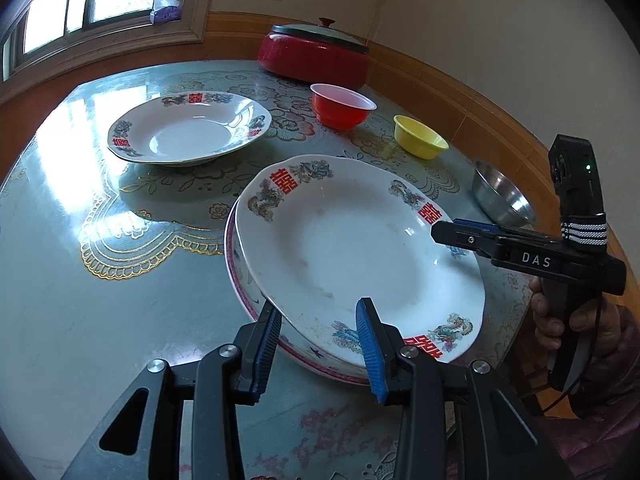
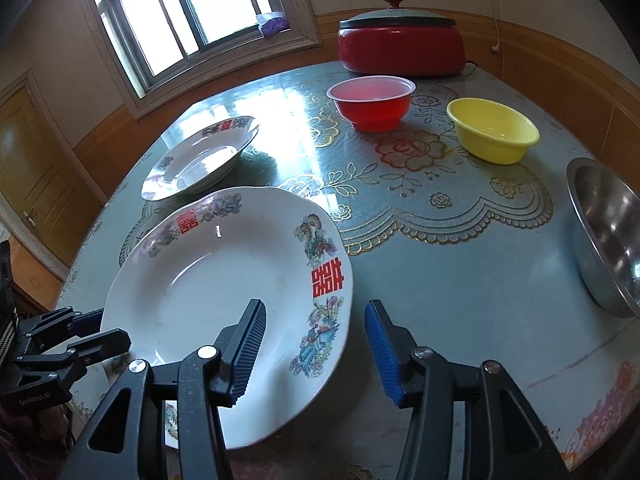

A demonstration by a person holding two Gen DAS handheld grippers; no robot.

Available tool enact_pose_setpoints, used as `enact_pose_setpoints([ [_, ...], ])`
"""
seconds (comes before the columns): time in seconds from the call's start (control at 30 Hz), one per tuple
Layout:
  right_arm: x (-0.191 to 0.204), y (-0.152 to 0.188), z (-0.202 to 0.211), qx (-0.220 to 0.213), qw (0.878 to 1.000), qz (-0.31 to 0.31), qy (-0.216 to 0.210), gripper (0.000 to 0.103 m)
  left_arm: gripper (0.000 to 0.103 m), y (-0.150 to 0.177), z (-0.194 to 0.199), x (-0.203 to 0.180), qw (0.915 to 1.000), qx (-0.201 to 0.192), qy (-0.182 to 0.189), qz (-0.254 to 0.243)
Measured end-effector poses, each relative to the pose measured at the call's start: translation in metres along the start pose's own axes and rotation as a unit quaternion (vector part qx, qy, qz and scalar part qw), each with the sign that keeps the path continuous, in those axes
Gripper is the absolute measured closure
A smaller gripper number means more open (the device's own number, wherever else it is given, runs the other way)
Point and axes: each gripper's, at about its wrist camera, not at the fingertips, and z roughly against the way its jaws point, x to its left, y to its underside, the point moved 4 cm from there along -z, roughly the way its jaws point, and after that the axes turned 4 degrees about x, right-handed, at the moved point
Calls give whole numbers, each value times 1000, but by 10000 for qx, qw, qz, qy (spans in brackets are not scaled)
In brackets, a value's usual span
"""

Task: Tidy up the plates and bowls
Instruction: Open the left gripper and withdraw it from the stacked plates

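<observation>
Step in hand: stacking; the white ceramic deep plate with red characters and dragon-phoenix rim (image 1: 352, 240) sits on the pink-rimmed plate (image 1: 240, 280) beneath it, near edge of the desk (image 1: 100, 320).
Stack state: upper plate looks shifted right of the lower one, whose rim shows only on the left and near side. Judged not yet centred.
Left gripper (image 1: 318, 344): fingers released, spread either side of the plate's near rim; blue pads clear of it.
Right gripper (image 2: 316, 350): fingers released, astride the right rim, one over the well, one outside; no pressing visible.
Doing it well: judged best to nudge the upper plate left till rims match, then lift both grippers straight away so no pad drags the rim.
Still to gather: second white ceramic patterned deep plate (image 1: 188, 128) well apart, far left; translucent red plastic bowl (image 2: 372, 102), yellow plastic bowl (image 2: 492, 130), steel bowl (image 2: 608, 236) along the right.
Risk: glazed plates on a glossy desk cover may slide.
</observation>
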Motion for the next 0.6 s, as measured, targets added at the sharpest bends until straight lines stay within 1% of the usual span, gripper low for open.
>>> enact_pose_setpoints([
  [0.03, 0, 0, -1, 29, 10000, 2, 12, 51, 64, 0, 2, 2, 10000, -31, 6, 54],
  [0.1, 2, 1, -2, 52, 10000, 38, 34, 51, 65, -1, 5, 9, 9997, -75, -116, 189],
  [0.2, 6, 0, 1, -6, 9999, 104, 32, 51, 65, -3, 13, 18, 9987, -301, -122, 392],
  [0.27, 10, -1, 1, 0, 9999, 144, -6, 51, 65, -6, 15, 21, 9981, -392, -247, 402],
  [0.3, 11, -1, 1, -1, 9999, 163, -6, 49, 65, -7, 14, 21, 9978, -393, -339, 402],
  [0.43, 14, 1, 1, -17, 9998, 173, 69, 49, 65, -7, 2, 23, 9967, -219, -708, 344],
  [0.47, 14, 1, 1, -16, 9998, 169, 61, 49, 64, -6, -2, 23, 9966, -143, -735, 337],
  [0.53, 14, 1, 2, -20, 9998, 191, 40, 49, 65, -6, -6, 21, 9972, -94, -670, 331],
  [0.6, 14, 2, 2, -27, 9998, 184, 23, 49, 65, -7, -9, 20, 9970, -84, -730, 262],
])
